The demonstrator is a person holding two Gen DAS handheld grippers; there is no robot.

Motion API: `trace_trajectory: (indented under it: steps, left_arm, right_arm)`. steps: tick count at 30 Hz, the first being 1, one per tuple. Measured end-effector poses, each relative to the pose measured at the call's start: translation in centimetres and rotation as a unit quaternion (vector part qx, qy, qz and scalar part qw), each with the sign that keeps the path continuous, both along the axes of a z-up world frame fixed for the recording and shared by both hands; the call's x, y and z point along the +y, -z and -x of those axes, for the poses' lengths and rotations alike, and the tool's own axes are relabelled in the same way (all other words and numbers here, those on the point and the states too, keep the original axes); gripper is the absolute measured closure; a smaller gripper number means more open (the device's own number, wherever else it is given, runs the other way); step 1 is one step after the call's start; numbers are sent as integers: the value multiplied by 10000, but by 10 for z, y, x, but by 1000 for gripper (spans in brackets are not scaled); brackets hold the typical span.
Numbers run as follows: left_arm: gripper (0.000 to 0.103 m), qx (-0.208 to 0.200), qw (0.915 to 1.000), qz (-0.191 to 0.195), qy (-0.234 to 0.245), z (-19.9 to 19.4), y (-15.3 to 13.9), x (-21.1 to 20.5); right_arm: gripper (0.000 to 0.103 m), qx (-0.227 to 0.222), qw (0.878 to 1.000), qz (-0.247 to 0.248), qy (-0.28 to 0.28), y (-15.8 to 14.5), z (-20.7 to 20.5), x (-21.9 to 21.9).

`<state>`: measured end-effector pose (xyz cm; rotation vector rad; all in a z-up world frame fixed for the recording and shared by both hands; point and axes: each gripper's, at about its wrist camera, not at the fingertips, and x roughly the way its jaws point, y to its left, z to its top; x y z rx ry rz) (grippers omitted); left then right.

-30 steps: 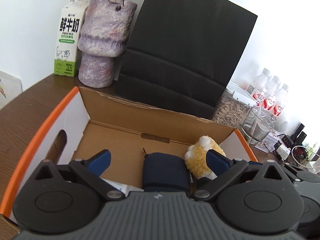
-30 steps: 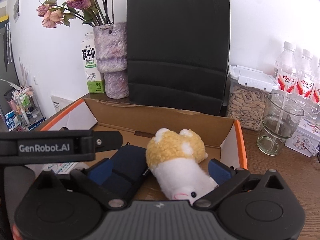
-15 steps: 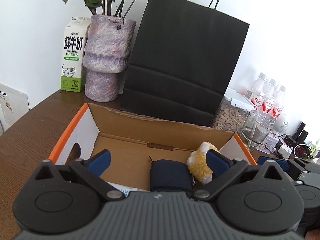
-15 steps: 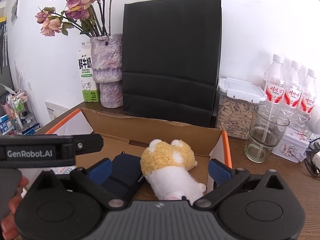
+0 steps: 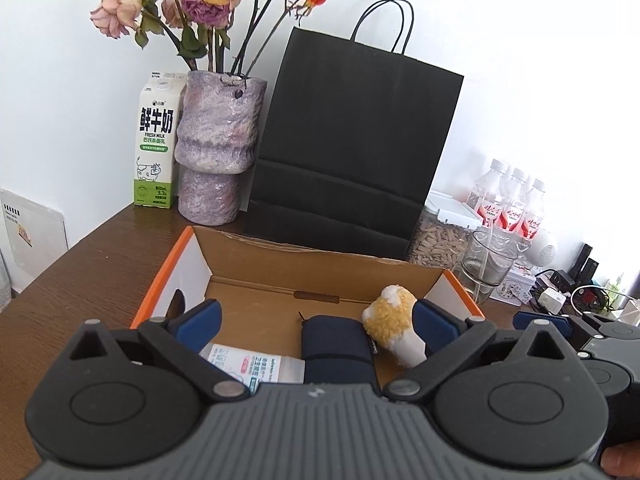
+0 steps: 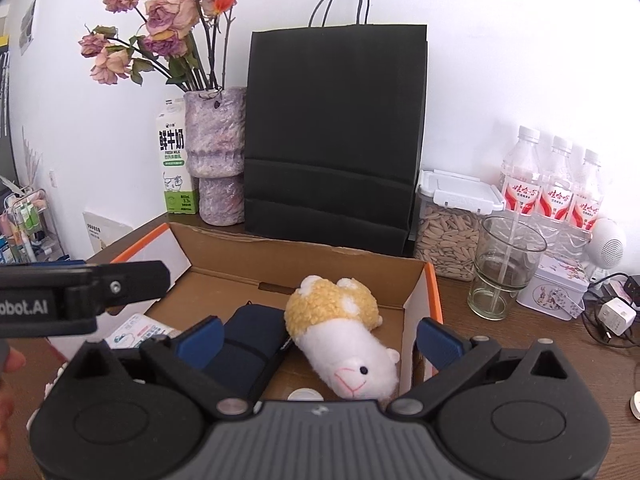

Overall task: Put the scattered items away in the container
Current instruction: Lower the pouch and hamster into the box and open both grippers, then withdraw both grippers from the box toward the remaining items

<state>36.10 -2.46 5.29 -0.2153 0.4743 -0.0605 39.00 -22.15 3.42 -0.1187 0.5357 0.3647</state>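
Note:
An open cardboard box (image 5: 320, 258) (image 6: 304, 258) with orange edges sits on the brown table. Inside lie a yellow-and-white plush hamster (image 6: 340, 332) (image 5: 394, 330), a navy pouch (image 5: 336, 346) (image 6: 250, 342) and a white labelled packet (image 5: 250, 364) (image 6: 138, 330). My left gripper (image 5: 316, 322) hovers open above the box's near side, holding nothing. My right gripper (image 6: 320, 336) is open too, above the hamster's end of the box and empty. Part of the left gripper's body shows in the right wrist view, along the left edge.
Behind the box stand a black paper bag (image 5: 352, 148), a purple vase (image 5: 218, 148) with dried roses and a milk carton (image 5: 156, 140). To the right are a seed jar (image 6: 452, 226), a glass (image 6: 504, 266), water bottles (image 6: 554, 188), a tin and cables.
Both grippers have pulled back and up from the box, so more of the bag, the flowers and the box rim shows. The items in the box have not moved.

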Motion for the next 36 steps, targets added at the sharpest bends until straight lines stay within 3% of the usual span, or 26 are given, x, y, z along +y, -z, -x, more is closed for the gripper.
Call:
trace_trajectory:
  steps: [17,29,36]
  left_arm:
    - [0,-134,9998,-136,76,87,-5,3]
    - [0,-40,9993,-360,2,134,8,18]
    - [0,67,9984,-564,-17,151,18,24]
  right_arm:
    - [0,-84,9997,-225,32,-4,92,-4]
    - [0,-178,9998,46,29,8,157,-6]
    - [0,-50,9998,-70,177,22,179,-21]
